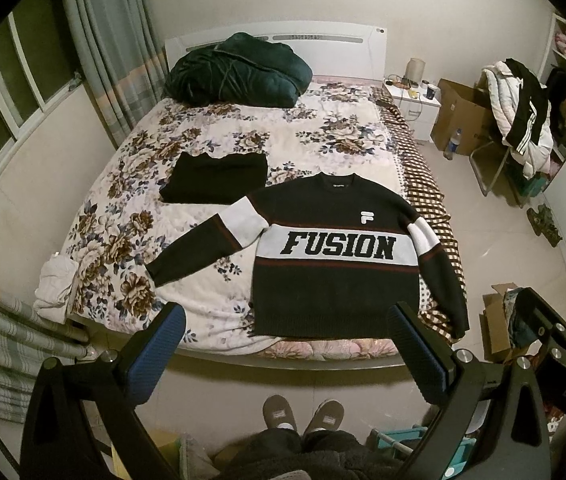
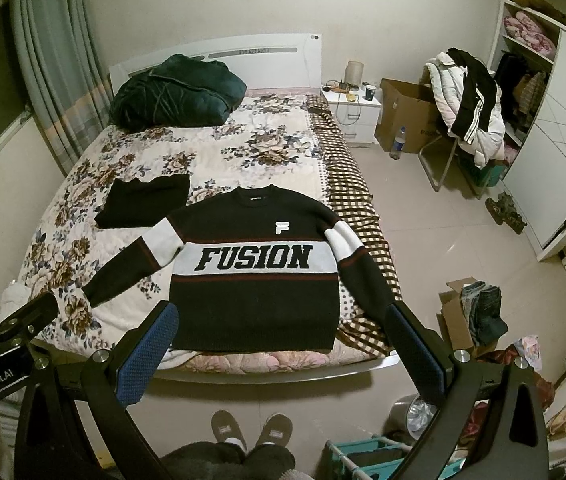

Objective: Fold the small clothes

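A black sweater [image 1: 335,280] with a white band reading FUSION lies flat, front up, at the foot of the bed, sleeves spread; it also shows in the right wrist view [image 2: 259,300]. Its right sleeve hangs over the bed's right edge. A folded black garment [image 1: 217,178] lies behind it to the left, also seen in the right wrist view [image 2: 145,200]. My left gripper [image 1: 287,320] is open and empty, held above the bed's foot edge. My right gripper [image 2: 283,320] is open and empty, near the sweater's hem.
A dark green quilt [image 1: 239,68] is bundled at the headboard. A white cloth [image 1: 57,284] lies at the bed's left corner. A nightstand [image 2: 353,114], cardboard boxes [image 2: 405,114], a clothes-laden chair [image 2: 467,108] and a wardrobe [image 2: 555,140] stand on the right. My slippered feet [image 2: 251,430] are below.
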Action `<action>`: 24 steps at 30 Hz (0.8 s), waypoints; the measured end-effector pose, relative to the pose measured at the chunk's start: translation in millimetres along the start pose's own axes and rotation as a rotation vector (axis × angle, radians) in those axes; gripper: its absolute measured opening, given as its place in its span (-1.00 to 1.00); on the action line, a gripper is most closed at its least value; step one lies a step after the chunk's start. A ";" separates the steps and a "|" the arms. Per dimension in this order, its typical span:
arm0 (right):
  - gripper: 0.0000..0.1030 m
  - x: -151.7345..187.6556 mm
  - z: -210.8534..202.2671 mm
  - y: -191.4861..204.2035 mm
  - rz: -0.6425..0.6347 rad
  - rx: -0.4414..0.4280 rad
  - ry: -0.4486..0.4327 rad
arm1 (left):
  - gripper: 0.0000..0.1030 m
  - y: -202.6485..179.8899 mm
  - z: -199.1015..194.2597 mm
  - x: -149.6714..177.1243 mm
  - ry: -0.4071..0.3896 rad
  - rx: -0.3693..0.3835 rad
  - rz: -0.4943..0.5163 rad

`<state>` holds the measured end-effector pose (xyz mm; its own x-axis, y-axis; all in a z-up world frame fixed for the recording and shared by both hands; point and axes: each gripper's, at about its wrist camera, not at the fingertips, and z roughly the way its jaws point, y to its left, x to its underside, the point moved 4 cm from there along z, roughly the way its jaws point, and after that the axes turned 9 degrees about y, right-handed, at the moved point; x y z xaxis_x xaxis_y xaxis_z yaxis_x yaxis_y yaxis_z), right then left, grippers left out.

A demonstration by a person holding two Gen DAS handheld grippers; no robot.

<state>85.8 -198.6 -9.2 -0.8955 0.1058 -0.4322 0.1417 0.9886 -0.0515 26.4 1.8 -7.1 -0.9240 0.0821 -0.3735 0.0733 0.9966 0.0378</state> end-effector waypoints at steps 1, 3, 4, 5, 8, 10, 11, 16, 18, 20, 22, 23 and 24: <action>1.00 0.1 -0.2 0.0 0.000 0.000 -0.001 | 1.00 0.2 2.4 2.9 -0.002 0.000 -0.002; 1.00 0.1 0.4 -0.5 0.000 0.000 -0.001 | 1.00 0.3 -0.2 0.2 -0.002 -0.001 -0.002; 1.00 -0.2 0.1 -0.1 -0.001 -0.001 0.000 | 1.00 -0.7 -4.5 -3.5 -0.002 -0.001 -0.004; 1.00 0.0 1.2 -1.1 0.000 -0.002 -0.001 | 1.00 -0.8 -4.8 -3.4 -0.003 -0.002 -0.003; 1.00 -0.1 3.0 -2.4 0.000 -0.003 -0.001 | 1.00 0.0 -4.9 -3.0 -0.003 -0.001 -0.003; 1.00 -2.0 -11.5 1.9 -0.002 -0.005 -0.001 | 1.00 0.1 -5.9 -4.0 -0.005 -0.002 -0.003; 1.00 -1.4 -9.3 0.8 -0.001 -0.005 -0.002 | 1.00 0.5 -4.8 -2.4 -0.004 0.000 -0.002; 1.00 -3.4 -16.0 10.2 -0.006 -0.016 0.005 | 1.00 -5.7 -22.6 -19.9 -0.001 -0.001 -0.012; 1.00 -23.8 -19.8 7.4 -0.009 -0.024 0.010 | 1.00 -7.7 -26.1 -28.7 -0.004 -0.005 -0.021; 1.00 -31.4 -13.8 4.6 -0.005 -0.033 0.017 | 1.00 -9.1 -22.4 -36.3 -0.004 -0.004 -0.031; 1.00 -37.2 -3.7 -0.5 0.006 -0.037 0.019 | 1.00 -11.2 -8.8 -40.9 -0.012 -0.010 -0.034; 1.00 -38.4 17.3 -8.5 0.020 -0.030 0.020 | 1.00 -12.3 -0.1 -45.7 -0.021 -0.017 -0.036; 1.00 -38.5 30.3 -13.8 0.032 -0.027 0.019 | 1.00 -13.4 7.3 -51.2 -0.032 -0.027 -0.041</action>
<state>131.1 -219.5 -19.2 -0.8987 0.1396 -0.4157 0.1597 0.9871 -0.0136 75.5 -15.7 4.7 -0.9136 0.0420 -0.4045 0.0250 0.9986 0.0472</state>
